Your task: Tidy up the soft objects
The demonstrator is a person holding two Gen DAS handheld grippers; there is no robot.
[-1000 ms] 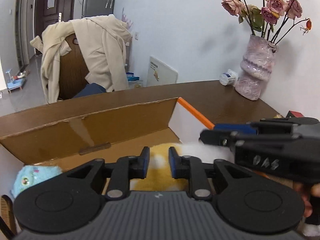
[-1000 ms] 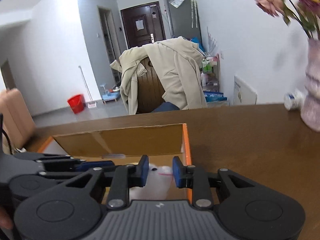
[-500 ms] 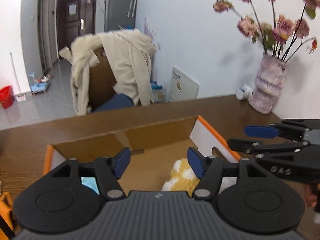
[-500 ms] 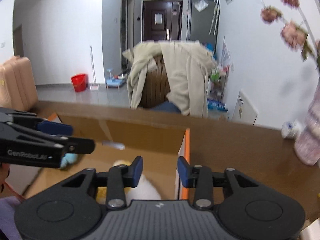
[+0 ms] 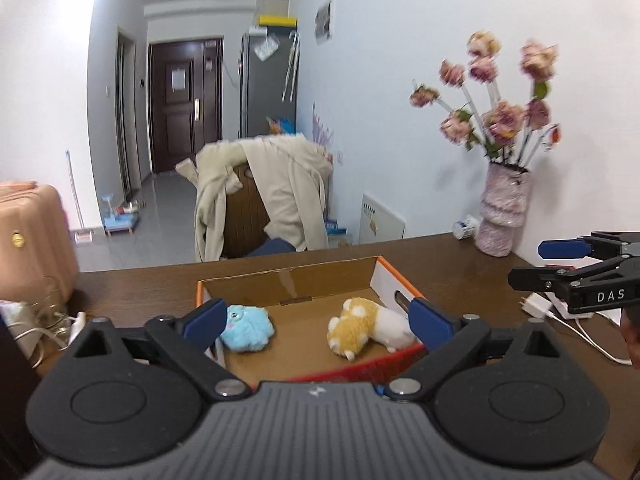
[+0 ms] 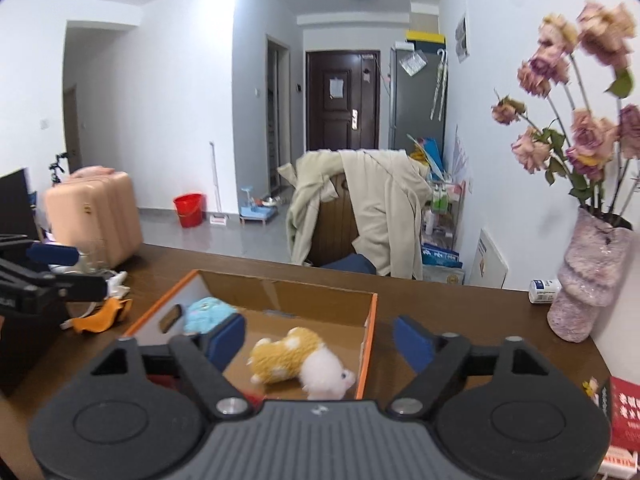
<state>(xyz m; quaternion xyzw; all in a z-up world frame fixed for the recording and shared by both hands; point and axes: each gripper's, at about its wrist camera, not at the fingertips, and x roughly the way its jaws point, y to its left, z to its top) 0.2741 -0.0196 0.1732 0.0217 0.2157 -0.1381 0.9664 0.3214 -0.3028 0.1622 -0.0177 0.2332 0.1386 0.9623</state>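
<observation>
Once both grippers had let go and pulled back, the left gripper [image 5: 318, 322] and right gripper [image 6: 319, 338] hung wide open, empty, above the box [image 5: 384, 280]. Yellow toy [image 5: 354, 330] and blue toy [image 5: 250, 326] lay inside; sorting looked nearly finished.

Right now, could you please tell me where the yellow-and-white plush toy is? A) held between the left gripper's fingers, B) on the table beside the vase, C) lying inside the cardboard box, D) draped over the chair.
C: the yellow-and-white plush toy lies on the floor of the cardboard box, near its right wall, across from the blue plush toy, and both the left gripper and the right gripper are open and empty.
</observation>
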